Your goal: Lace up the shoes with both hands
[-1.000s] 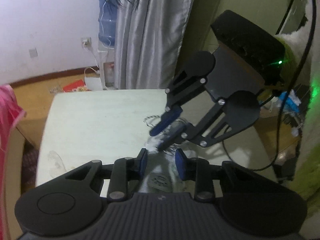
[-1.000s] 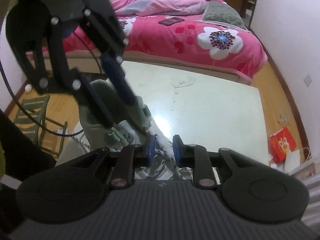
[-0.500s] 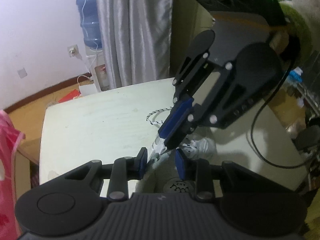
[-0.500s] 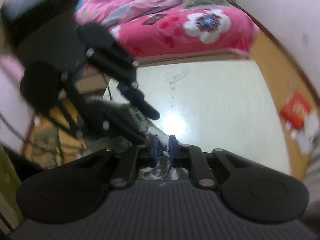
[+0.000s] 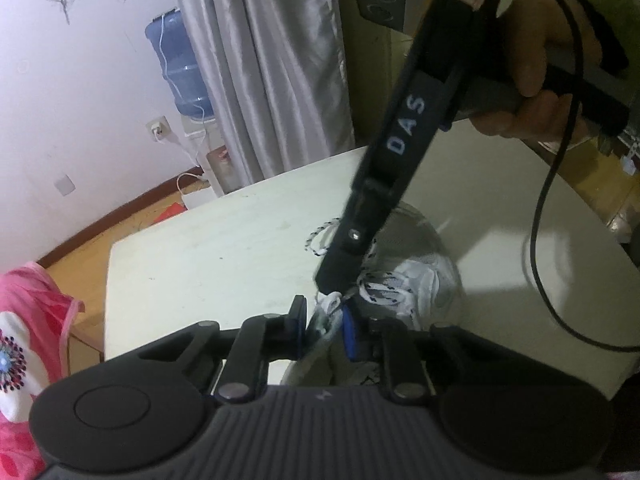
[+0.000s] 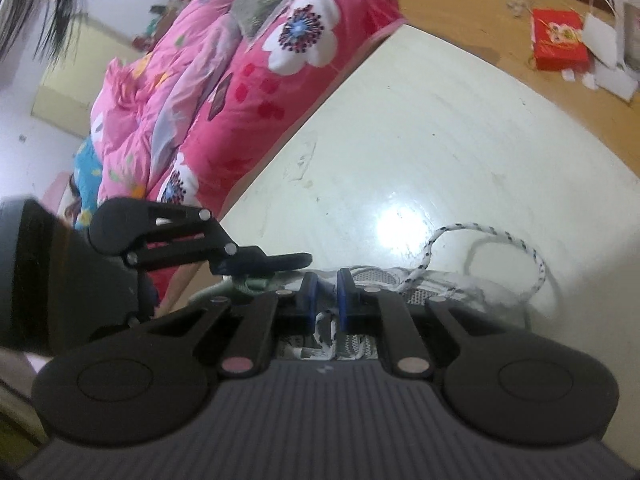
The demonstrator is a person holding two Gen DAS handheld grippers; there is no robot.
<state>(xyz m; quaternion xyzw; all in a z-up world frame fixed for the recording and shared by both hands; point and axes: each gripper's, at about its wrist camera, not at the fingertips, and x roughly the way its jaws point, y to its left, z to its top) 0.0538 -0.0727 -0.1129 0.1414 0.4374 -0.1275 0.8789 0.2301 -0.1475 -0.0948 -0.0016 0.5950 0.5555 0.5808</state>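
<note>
Pale table, white shoe, speckled lace apparently looped loose

A pale, scuffed table (glossy enough to throw back the lamp) carries a white shoe. Its speckled lace loops loose across the tabletop beside it.
</note>
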